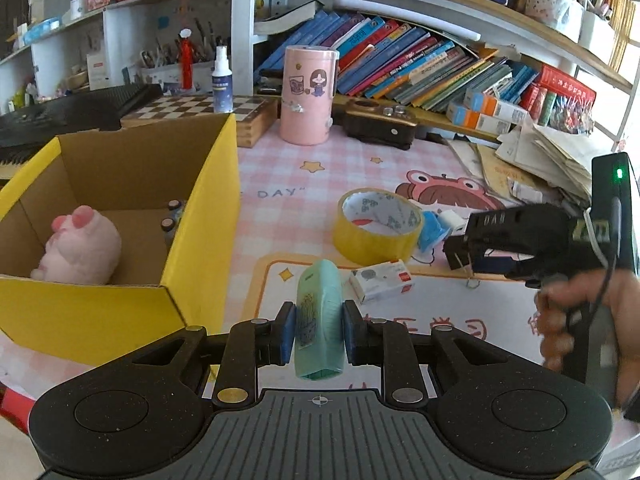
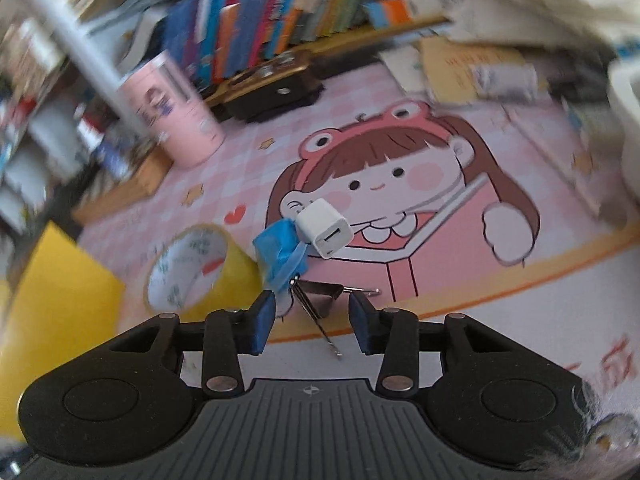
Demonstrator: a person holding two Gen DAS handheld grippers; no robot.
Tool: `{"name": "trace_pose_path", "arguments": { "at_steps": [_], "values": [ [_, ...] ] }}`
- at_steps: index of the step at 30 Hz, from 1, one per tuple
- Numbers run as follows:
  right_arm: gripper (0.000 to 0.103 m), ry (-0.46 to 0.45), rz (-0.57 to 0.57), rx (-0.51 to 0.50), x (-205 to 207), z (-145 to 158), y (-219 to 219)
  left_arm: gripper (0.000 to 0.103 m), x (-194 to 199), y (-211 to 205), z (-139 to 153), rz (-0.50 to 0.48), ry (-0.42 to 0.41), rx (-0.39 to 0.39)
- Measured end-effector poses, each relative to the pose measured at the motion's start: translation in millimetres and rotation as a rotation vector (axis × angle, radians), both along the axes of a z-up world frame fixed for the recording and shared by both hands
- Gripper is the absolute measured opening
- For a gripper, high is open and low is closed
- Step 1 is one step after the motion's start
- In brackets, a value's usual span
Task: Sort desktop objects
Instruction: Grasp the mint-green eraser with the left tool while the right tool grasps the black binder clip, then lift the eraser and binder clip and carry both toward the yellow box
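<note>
Cardboard box (image 1: 120, 184): matt, yellow outside, raw brown inside. Plush toy (image 1: 82, 248): soft pink cloth. Tape roll (image 1: 376, 226): glossy yellow plastic film. Charger (image 2: 325, 229): smooth white plastic. Binder clip (image 2: 318, 300): dark metal, wire handles. Mat on worktop (image 2: 440, 264): smooth, printed.

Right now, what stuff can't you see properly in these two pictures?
- Left wrist view: the yellow box wall hides most of the two small bottles beside the pink plush toy.
- Left wrist view: the right gripper hides what it reaches for.
- Right wrist view: the bookshelf is blurred; titles unreadable.
- Right wrist view: the binder clip is partly hidden by the blue thing.
</note>
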State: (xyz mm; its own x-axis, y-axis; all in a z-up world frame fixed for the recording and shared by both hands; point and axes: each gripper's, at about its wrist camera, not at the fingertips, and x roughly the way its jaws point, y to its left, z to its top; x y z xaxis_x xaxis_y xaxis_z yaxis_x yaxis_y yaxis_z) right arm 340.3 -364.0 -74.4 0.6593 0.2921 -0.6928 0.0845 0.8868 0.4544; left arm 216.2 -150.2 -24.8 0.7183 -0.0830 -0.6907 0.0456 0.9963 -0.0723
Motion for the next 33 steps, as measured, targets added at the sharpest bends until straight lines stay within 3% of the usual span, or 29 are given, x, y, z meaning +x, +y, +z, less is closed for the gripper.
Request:
{"name": "trace_pose_path", "arguments": {
  "at_steps": [6, 8, 10, 11, 17, 27, 33],
  "values": [
    [0.039, 0.054, -0.131, 0.140, 5.5, -5.3, -10.4, 0.023, -5.0, 1.6, 1.9, -0.009, -0.005, 0.021],
    [0.034, 0.060, -0.153, 0.142, 6.5, -5.8, -11.0, 0.023, -5.8, 3.2, 2.1, -0.005, -0.003, 0.021],
    [0.023, 0.064, -0.154, 0.128, 7.7, -5.9, -10.3, 0.023, -6.8, 5.5, 2.3, -0.002, -0.005, 0.016],
    [0.023, 0.058, -0.146, 0.132, 7.5, -5.7, -10.5, 0.023, -7.2, 6.3, 2.7, -0.002, -0.006, 0.013],
    [0.023, -0.011, -0.038, -0.040, -7.8, 9.0, 1.0, 0.023, -8.7, 4.1, 3.5, -0.035, -0.018, -0.013],
    [0.023, -0.161, 0.148, -0.264, -70.0, 43.1, 15.6, 0.023, -19.7, 1.3, 13.8, -0.123, -0.057, -0.068],
    [0.023, -0.206, 0.191, -0.295, -109.3, 66.8, 25.1, 0.023, -32.1, 6.4, 22.0, -0.180, -0.087, -0.093]
  ]
}}
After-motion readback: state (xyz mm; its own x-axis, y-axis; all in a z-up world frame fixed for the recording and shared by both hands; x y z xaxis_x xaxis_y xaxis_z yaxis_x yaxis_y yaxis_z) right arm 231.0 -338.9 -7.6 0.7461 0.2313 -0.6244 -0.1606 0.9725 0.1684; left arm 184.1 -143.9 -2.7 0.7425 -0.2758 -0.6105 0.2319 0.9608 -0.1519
